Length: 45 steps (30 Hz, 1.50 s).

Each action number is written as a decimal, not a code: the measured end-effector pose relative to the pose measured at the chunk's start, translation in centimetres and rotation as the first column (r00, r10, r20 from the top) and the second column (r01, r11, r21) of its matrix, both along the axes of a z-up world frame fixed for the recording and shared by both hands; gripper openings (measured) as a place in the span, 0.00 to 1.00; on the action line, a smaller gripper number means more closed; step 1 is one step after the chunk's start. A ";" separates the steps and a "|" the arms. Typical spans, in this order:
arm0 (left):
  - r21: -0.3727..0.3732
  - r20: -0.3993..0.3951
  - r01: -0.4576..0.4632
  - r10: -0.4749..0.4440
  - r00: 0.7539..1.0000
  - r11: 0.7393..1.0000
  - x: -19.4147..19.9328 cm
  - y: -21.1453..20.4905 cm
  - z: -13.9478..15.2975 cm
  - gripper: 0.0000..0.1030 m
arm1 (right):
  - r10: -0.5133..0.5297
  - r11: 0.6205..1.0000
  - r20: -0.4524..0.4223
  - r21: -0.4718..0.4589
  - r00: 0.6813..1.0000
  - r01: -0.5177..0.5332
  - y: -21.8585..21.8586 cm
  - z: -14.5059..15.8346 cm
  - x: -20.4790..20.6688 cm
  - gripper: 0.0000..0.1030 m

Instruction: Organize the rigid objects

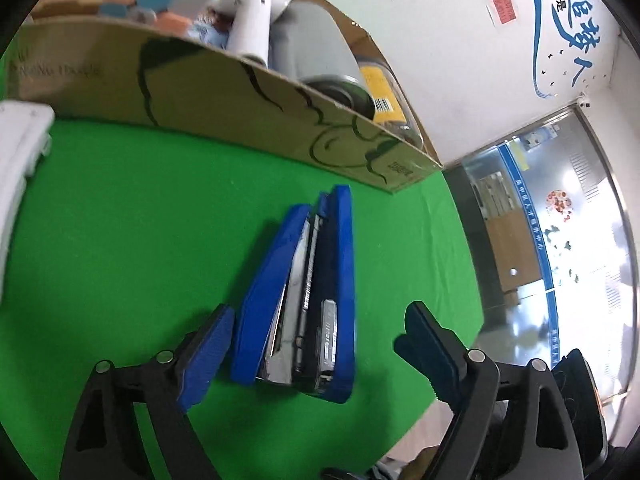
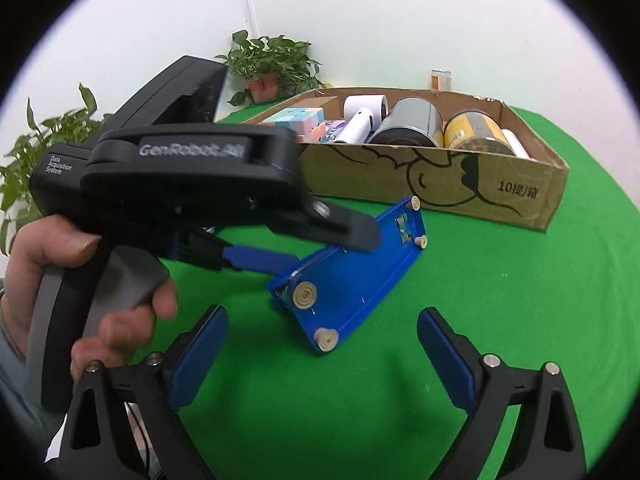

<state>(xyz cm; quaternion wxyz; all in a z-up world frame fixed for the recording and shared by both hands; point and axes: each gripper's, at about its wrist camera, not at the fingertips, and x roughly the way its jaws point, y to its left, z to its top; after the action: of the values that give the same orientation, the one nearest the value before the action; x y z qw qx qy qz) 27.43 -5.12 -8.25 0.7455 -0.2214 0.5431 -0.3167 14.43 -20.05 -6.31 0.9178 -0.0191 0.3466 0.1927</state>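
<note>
A blue stapler (image 1: 304, 292) lies on its side on the green cloth (image 1: 120, 220), its metal magazine showing. My left gripper (image 1: 320, 310) is open and straddles it; the left pad (image 1: 208, 352) is close beside the stapler's top and the right pad (image 1: 428, 344) stands well clear. In the right wrist view the stapler (image 2: 352, 280) shows its underside with pale rubber feet, and the left gripper (image 2: 320, 246) reaches over it from the left. My right gripper (image 2: 323, 314) is open just in front of the stapler, touching nothing.
A low cardboard box (image 2: 440, 184) stands behind the stapler and holds coloured cubes (image 2: 300, 118), a white roll (image 2: 360, 120), a grey can (image 2: 412, 124) and a yellow can (image 2: 472, 132). Potted plants (image 2: 272, 60) stand behind. A hand (image 2: 120, 320) grips the left tool. The table edge (image 1: 468, 264) runs on the right.
</note>
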 end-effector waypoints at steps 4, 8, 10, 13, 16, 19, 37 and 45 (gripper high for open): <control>-0.057 -0.032 0.042 -0.044 0.999 0.998 -0.6 -1.0 -0.4 0.79 | -0.007 1.000 0.015 -0.022 1.000 0.007 0.1 0.0 -0.4 0.86; -0.089 -0.041 0.079 -0.083 0.996 0.993 -1.0 -2.3 -0.7 0.77 | -0.034 0.999 0.002 -0.034 0.999 0.034 -0.5 -0.4 0.0 0.77; -0.114 -0.053 0.099 -0.106 0.993 0.989 -1.1 -2.8 -0.9 0.77 | -0.061 0.996 -0.006 -0.062 0.998 0.061 -0.7 -0.7 0.4 0.71; -0.140 -0.059 0.120 -0.130 0.990 0.983 -1.1 -3.5 -1.0 0.77 | -0.071 0.995 -0.031 -0.079 0.997 0.069 -1.2 -1.1 0.9 0.60; -0.149 -0.061 0.126 -0.136 0.989 0.981 -1.2 -3.9 -1.4 0.77 | -0.081 0.992 -0.026 -0.098 0.996 0.079 -1.4 -1.4 1.1 0.59; -0.132 -0.045 0.128 -0.135 0.990 0.983 -1.1 -4.6 -1.7 0.71 | -0.079 0.987 -0.010 -0.141 0.997 0.077 -1.0 -1.5 1.2 0.59; -0.182 0.057 0.206 -0.199 0.978 0.962 -2.7 -6.8 2.6 0.71 | -0.154 0.844 -0.280 0.462 0.948 0.273 -11.2 -1.4 2.9 0.49; -0.212 0.068 0.273 -0.265 0.962 0.938 -2.0 -10.8 2.6 0.71 | -0.307 0.839 -0.243 0.387 0.920 0.382 -14.4 -0.6 0.1 0.64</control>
<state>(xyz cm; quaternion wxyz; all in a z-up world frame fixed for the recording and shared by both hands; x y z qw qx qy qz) 25.44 -15.89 -5.64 0.6766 -0.2198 0.5154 -0.4777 14.49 -34.50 -6.89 0.8858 0.2614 0.3712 0.0959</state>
